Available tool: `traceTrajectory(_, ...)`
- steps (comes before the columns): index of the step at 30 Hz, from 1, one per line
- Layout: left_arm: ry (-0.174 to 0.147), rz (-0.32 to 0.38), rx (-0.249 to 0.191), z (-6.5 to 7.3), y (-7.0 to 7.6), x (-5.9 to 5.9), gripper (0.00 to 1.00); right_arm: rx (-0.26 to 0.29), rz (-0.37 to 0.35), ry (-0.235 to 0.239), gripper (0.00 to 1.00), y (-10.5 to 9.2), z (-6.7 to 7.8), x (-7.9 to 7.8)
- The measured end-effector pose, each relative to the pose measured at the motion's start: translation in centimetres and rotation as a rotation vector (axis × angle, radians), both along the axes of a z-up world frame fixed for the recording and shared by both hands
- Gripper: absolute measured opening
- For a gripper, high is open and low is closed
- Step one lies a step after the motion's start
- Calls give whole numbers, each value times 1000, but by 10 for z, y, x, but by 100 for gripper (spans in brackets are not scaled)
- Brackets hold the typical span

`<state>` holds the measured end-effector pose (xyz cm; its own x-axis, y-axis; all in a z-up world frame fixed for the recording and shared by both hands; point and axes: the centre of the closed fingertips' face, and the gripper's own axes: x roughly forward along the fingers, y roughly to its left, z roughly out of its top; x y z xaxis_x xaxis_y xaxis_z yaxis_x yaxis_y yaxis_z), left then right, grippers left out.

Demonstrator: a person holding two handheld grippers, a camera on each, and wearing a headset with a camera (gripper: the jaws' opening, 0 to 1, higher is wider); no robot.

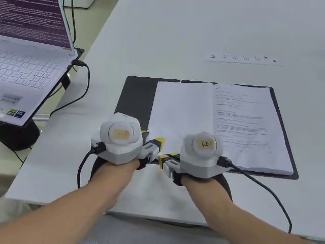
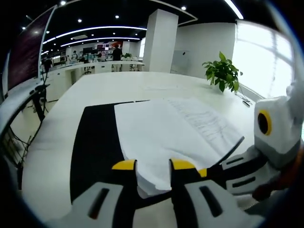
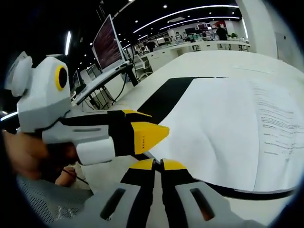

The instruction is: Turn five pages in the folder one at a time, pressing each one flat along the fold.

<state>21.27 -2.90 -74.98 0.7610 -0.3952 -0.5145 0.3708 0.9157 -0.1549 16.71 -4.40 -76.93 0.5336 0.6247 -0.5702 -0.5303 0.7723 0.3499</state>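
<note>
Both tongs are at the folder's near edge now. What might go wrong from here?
1. The open left tongs are at the near edge of the pages, which lie several sheets deep, so they may pinch more than one.
2. The shut right tongs sit very close beside them, so the two may collide.

The left claw [image 1: 158, 142] and the right claw [image 1: 163, 159] are each wearing a rounded pale grey shell [image 1: 122, 147], with black jaws ending in yellow tips [image 2: 124, 165]. A tan disc [image 1: 121, 134] is sitting atop each shell, the right one's carrying dark marks. A black cable [image 1: 83, 166] is trailing from each.
</note>
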Motion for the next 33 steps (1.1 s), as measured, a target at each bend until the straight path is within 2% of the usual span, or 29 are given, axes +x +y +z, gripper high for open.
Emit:
traceTrajectory(3, 15, -7, 15, -8, -4, 0, 24, 3, -4, -3, 2, -5, 4, -4)
traceTrajectory(7, 51, 10, 34, -24, -2, -3, 24, 2, -27, -11, 1, -19, 8, -6)
traceTrajectory(12, 73, 30, 56, -36, 1, -8, 23, -3, -86, -19, 0, -45, 8, 3)
traceTrajectory(16, 33, 35, 96, -36, 3, -9, 21, 1, -139, -24, 0, -65, 9, 16)
traceTrajectory(17, 5, 33, 137, -38, 6, -6, 19, 6, -149, -22, 0, -68, 10, 19)
traceTrajectory(18, -7, 37, 153, -38, 8, -6, 17, 12, -161, -26, 0, -73, 10, 25)
traceTrajectory(19, -10, 43, 128, -38, 5, -9, 17, 7, -168, -30, 0, -77, 10, 29)
traceTrajectory(22, -37, 48, 112, -38, 6, -9, 17, 10, -199, -26, 0, -91, 7, 44)
traceTrajectory(28, -42, 48, 117, -37, 6, -8, 17, 20, -231, -61, 0, -110, 5, 74)
traceTrajectory(29, -42, 48, 117, -38, 6, -8, 17, 17, -232, -90, 0, -113, 5, 83)
traceTrajectory(33, -43, 64, 113, -38, 7, -8, 17, 48, -253, -137, 0, -119, 8, 108)
